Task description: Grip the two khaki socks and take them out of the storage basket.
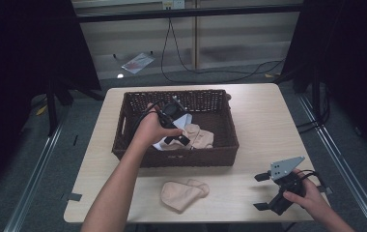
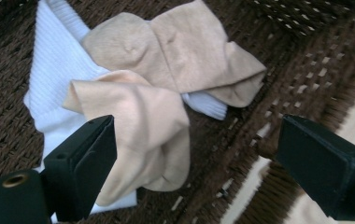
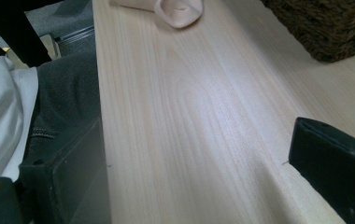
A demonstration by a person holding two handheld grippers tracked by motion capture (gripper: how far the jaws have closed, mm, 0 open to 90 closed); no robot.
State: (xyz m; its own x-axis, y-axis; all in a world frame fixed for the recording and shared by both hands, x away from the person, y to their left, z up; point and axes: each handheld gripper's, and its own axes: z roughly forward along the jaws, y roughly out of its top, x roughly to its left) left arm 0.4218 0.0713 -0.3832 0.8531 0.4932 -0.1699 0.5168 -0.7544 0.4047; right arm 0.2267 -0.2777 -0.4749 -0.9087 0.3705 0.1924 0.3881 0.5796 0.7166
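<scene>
A dark brown wicker basket [image 1: 225, 145] stands mid-table. Inside it lie beige socks [image 1: 198, 137] crumpled over a white sock [image 1: 158, 144]. My left gripper [image 1: 180, 137] reaches down into the basket, open, its jaws either side of the nearest beige sock [image 2: 143, 126], with the white sock [image 2: 56, 65] beneath it. A folded beige sock pair [image 1: 184, 193] rests on the table in front of the basket, and shows as a rolled end [image 3: 178, 11] in the right gripper view. My right gripper [image 1: 263, 191] hovers open over the table's near right corner, nothing between its jaws.
The light wooden table [image 1: 263, 121] has bare room to the right of the basket. Its near edge [image 3: 98, 116] runs beside my right gripper. The person's lap in dark trousers [image 3: 63, 102] sits below that edge. Cables [image 1: 205, 72] trail on the floor beyond the table.
</scene>
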